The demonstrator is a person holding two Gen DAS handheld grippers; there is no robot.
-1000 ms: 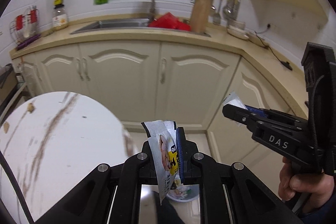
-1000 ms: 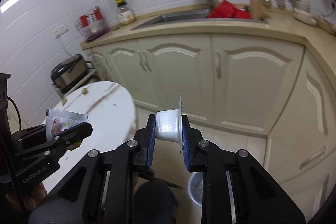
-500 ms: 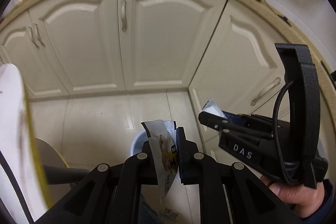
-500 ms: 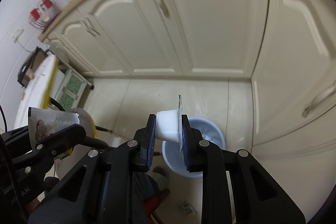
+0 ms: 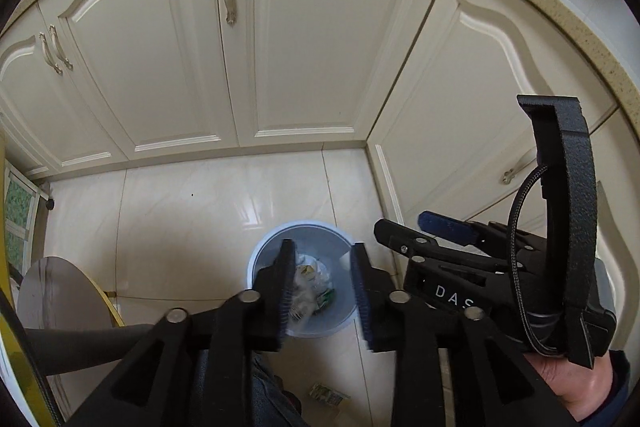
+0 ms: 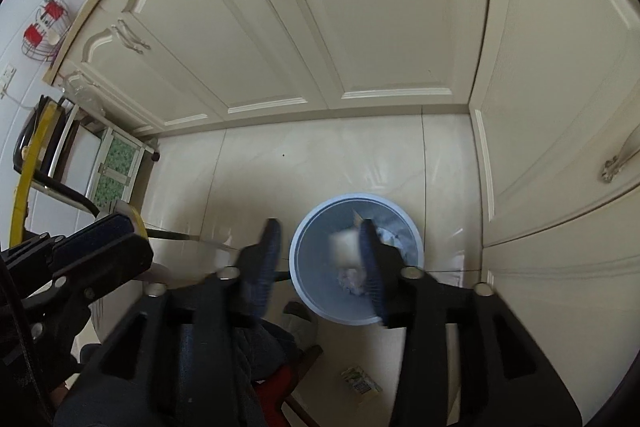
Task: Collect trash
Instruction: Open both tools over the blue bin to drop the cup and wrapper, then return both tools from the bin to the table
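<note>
Both hand-held grippers have come down over the blue trash bin [image 5: 256, 263], low in the middle of each view, and their jaws have just been opening. The left hand-held gripper [image 5: 322, 285] is released and empty; its packet is gone, likely among the trash inside. The right hand-held gripper [image 6: 320, 259] has let go too. The white cup [image 6: 346, 245], blurry, is dropping beside its right finger into the bin. One scrap [image 6: 360, 383] lies on the floor.
</note>
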